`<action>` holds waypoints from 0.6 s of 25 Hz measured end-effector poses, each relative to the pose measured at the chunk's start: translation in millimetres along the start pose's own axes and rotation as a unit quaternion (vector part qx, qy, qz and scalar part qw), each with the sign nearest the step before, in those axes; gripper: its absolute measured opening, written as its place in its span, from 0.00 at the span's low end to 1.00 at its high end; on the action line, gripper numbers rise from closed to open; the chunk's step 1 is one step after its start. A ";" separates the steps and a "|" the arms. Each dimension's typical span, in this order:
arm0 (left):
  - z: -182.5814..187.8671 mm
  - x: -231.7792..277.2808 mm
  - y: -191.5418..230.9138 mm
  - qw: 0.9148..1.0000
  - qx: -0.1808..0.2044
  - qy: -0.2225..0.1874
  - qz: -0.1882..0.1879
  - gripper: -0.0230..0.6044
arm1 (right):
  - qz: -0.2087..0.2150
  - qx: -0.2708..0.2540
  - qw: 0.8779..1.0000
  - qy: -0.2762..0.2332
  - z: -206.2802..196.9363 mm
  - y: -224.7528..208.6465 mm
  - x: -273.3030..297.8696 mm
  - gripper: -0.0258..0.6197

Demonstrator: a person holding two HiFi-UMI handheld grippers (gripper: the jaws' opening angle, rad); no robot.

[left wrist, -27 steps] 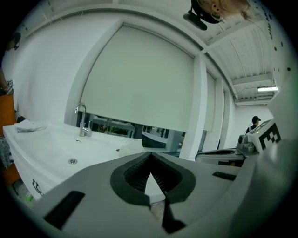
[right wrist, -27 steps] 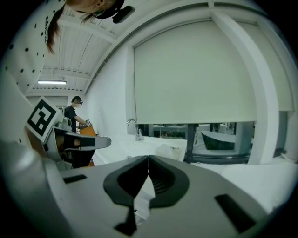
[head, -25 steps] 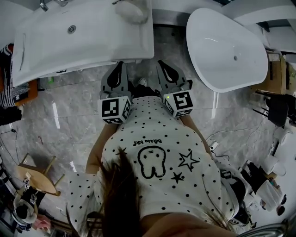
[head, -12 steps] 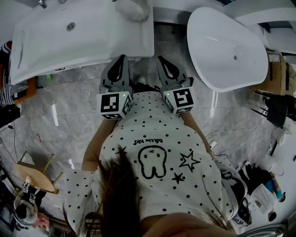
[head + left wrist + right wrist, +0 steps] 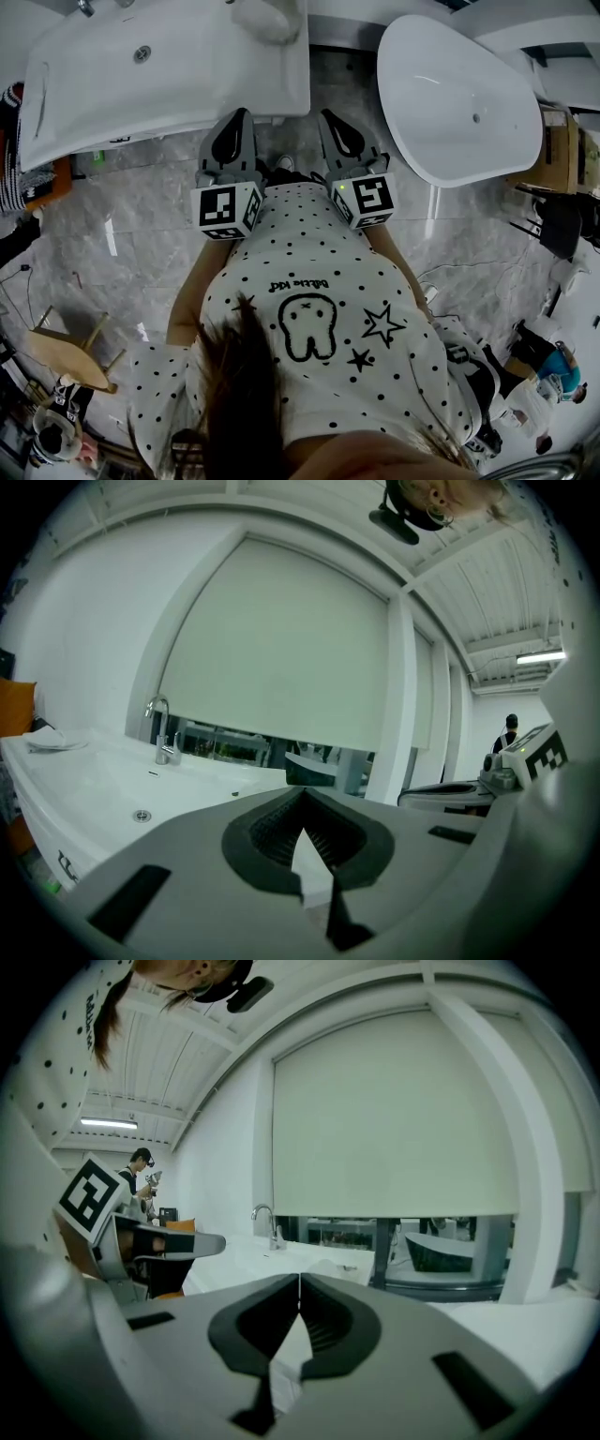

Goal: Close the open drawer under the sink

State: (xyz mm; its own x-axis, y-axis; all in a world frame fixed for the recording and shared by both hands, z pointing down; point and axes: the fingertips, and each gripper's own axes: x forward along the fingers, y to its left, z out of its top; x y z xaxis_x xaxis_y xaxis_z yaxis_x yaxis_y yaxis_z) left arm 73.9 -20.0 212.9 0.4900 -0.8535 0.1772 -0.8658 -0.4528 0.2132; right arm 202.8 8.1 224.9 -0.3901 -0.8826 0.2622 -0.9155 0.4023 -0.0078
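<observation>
White sink (image 5: 169, 75): a long glazed basin just ahead of both pairs of jaw tips, stretching away to their left; its near edge overhangs the left tips, so I cannot tell whether they touch anything beneath it
Drawer: it belongs under the sink, ahead of and below the jaws, but the basin covers that space from above and both gripper views look over the rim, so open or closed cannot be made out
Left gripper (image 5: 240, 114): jaws clenched tip to tip with nothing between them; only a sliver of white basin shows through the gap behind the tips
Right gripper (image 5: 327, 116): jaws pressed together as well, empty, the tips just right of the sink's near corner
Marker cubes: the left cube (image 5: 225, 208) and the right cube (image 5: 363, 200) sit behind the jaws, close against the polka-dot shirt (image 5: 319, 309)
Hands: hidden under the grippers and the shirt
Tap (image 5: 161, 728): chrome, well beyond the left jaws and to their left, at the far side of the basin
Bathtub (image 5: 459, 94): white oval to the right of the right jaws, apart from them
Floor (image 5: 141, 216): grey marbled tile below the jaws
Blind (image 5: 281, 649): pale, well beyond the jaws, filling much of both gripper views
Far figure (image 5: 509, 731): too small to make out
</observation>
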 end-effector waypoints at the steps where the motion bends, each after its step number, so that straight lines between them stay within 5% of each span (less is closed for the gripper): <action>1: 0.6 -0.4 0.4 1.000 0.001 -0.001 0.001 0.04 | 0.001 -0.001 1.000 0.000 0.0 0.6 0.3 0.06; 15: 5.0 -6.9 9.0 1.000 0.009 -0.008 0.011 0.04 | 0.013 -0.006 1.000 -0.007 5.3 8.9 9.2 0.06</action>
State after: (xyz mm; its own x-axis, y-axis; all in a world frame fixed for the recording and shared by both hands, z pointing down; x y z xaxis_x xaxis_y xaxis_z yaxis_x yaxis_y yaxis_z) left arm 62.3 -19.6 208.8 0.4692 -0.8672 0.1670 -0.8781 -0.4380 0.1926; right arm 190.5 2.3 222.1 -0.4148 -0.8754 0.2482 -0.9040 0.4275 -0.0032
